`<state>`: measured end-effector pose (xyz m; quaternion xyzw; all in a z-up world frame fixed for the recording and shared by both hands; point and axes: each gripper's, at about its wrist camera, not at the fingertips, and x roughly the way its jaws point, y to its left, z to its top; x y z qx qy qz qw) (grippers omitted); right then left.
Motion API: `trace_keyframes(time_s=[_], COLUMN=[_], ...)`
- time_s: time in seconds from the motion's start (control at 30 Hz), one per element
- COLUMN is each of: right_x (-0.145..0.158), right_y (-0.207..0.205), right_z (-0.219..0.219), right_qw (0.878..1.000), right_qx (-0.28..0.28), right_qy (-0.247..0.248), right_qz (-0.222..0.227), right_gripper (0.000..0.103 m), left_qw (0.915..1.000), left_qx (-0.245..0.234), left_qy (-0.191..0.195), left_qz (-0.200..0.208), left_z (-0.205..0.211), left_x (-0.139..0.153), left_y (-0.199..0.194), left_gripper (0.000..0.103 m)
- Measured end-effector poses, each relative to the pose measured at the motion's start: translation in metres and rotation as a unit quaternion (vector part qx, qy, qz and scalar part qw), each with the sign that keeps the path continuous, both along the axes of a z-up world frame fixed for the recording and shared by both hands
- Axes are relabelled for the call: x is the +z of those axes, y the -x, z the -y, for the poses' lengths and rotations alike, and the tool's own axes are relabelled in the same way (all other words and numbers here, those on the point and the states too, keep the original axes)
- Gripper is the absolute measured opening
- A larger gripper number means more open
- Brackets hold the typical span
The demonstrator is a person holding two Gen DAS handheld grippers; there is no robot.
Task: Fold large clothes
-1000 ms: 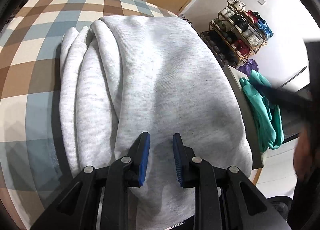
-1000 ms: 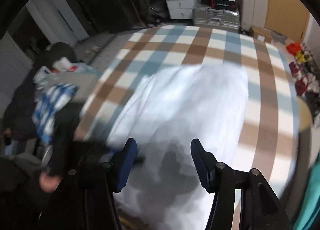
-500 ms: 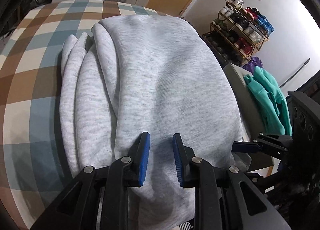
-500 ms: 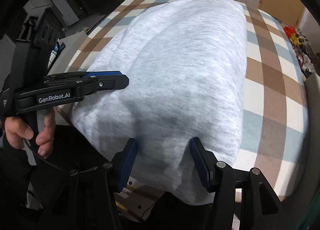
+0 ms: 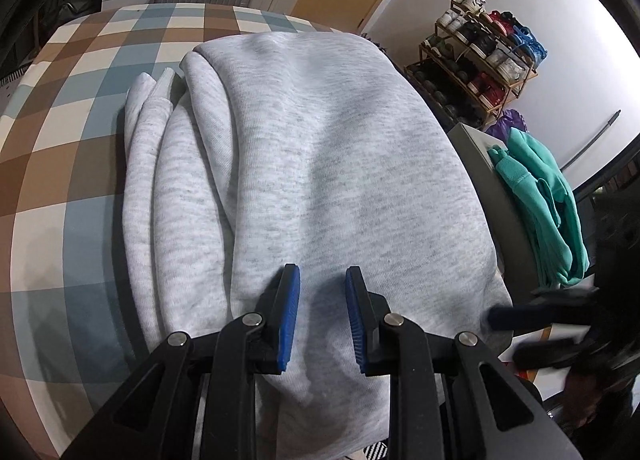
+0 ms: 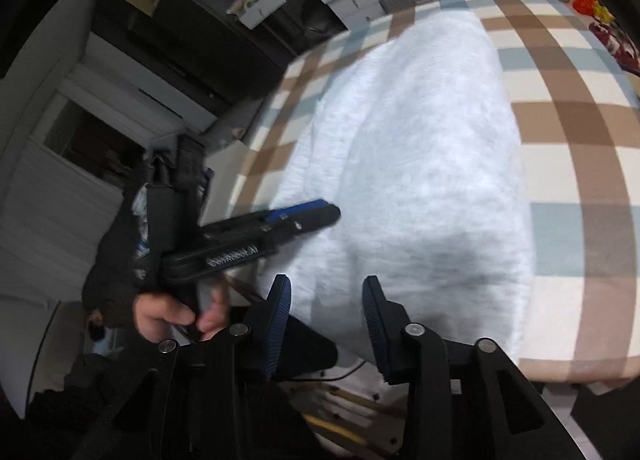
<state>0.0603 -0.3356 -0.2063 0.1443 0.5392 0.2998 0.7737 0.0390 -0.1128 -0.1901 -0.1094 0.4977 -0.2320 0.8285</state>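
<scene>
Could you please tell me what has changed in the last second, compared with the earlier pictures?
The right gripper has come down to the near hem of the grey sweatshirt, and its jaws are closing with the hem between them, not yet pinched. In the left wrist view it now shows at the sweatshirt's right corner. The left gripper has hardly moved, jaws narrow over the cloth. The sweatshirt and the teal garment lie as before.

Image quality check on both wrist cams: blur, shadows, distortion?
Left wrist view: sharp on the grey sweatshirt, soft shadow under the left gripper; right gripper, at the right edge, smeared. Right wrist view: motion blur over sweatshirt and checked cover; its own fingers stay crisp. Both: strong fisheye bending, dark corners.
</scene>
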Motion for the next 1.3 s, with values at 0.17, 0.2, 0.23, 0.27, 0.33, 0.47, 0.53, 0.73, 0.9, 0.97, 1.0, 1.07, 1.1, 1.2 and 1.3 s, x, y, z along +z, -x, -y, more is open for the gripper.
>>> trace_keyframes(time_s=[0.17, 0.2, 0.23, 0.27, 0.33, 0.47, 0.53, 0.73, 0.9, 0.97, 1.0, 1.07, 1.1, 1.2, 1.3], right_x=[-0.064, -0.067, -0.065, -0.062, -0.056, -0.023, -0.001, 0.001, 0.001, 0.004, 0.007, 0.010, 0.010, 0.009, 0.008], right_y=[-0.015, -0.014, -0.010, -0.007, -0.001, 0.027, 0.047, 0.065, 0.069, 0.074, 0.076, 0.075, 0.076, 0.076, 0.073], right_z=[-0.009, -0.012, -0.016, -0.018, -0.016, 0.009, 0.030, 0.091, 0.107, 0.105, 0.100, 0.095, 0.095, 0.096, 0.096], right_qw=[0.996, 0.996, 0.997, 0.998, 0.998, 0.995, 0.986, 0.946, 0.932, 0.933, 0.933, 0.934, 0.933, 0.930, 0.929], right_qx=[-0.028, -0.032, -0.037, -0.036, -0.042, -0.059, -0.082, -0.182, -0.205, -0.194, -0.188, -0.181, -0.181, -0.175, -0.165], right_qy=[-0.021, -0.023, -0.018, -0.010, -0.016, -0.074, -0.107, -0.211, -0.244, -0.241, -0.242, -0.241, -0.242, -0.263, -0.278], right_qz=[-0.084, -0.082, -0.067, -0.055, -0.042, 0.033, 0.103, 0.166, 0.171, 0.182, 0.188, 0.193, 0.193, 0.189, 0.182], right_gripper=[0.000, 0.000, 0.000, 0.000, 0.000, 0.011, 0.035, 0.056, 0.061, 0.067, 0.068, 0.069, 0.071, 0.072, 0.073], left_qw=[1.0000, 1.0000, 1.0000, 1.0000, 0.9998, 0.9983, 0.9960, 0.9956, 0.9939, 0.9956, 0.9969, 0.9978, 0.9977, 0.9969, 0.9980], left_qx=[-0.002, -0.004, -0.004, -0.006, -0.010, -0.044, -0.073, -0.087, -0.078, -0.074, -0.069, -0.057, -0.054, -0.044, -0.022], left_qy=[-0.004, -0.002, 0.000, 0.003, 0.011, 0.035, 0.045, -0.031, -0.073, -0.054, -0.038, -0.011, -0.002, 0.029, 0.031], left_qz=[0.000, -0.001, -0.003, -0.006, -0.012, 0.012, 0.026, 0.016, 0.027, 0.017, 0.003, -0.033, -0.042, -0.058, -0.051], left_z=[0.001, -0.001, -0.002, -0.002, -0.005, -0.010, -0.004, 0.027, 0.036, 0.028, 0.023, 0.011, 0.007, -0.006, -0.007], left_x=[0.000, -0.001, 0.000, 0.000, 0.005, 0.019, 0.023, 0.000, -0.013, -0.010, -0.006, 0.007, 0.012, 0.037, 0.057], left_y=[0.002, 0.002, 0.002, 0.003, 0.005, 0.025, 0.036, 0.038, 0.040, 0.037, 0.036, 0.032, 0.031, 0.017, -0.014], left_gripper=[0.019, 0.019, 0.019, 0.019, 0.019, 0.026, 0.048, 0.062, 0.061, 0.062, 0.062, 0.062, 0.062, 0.063, 0.067])
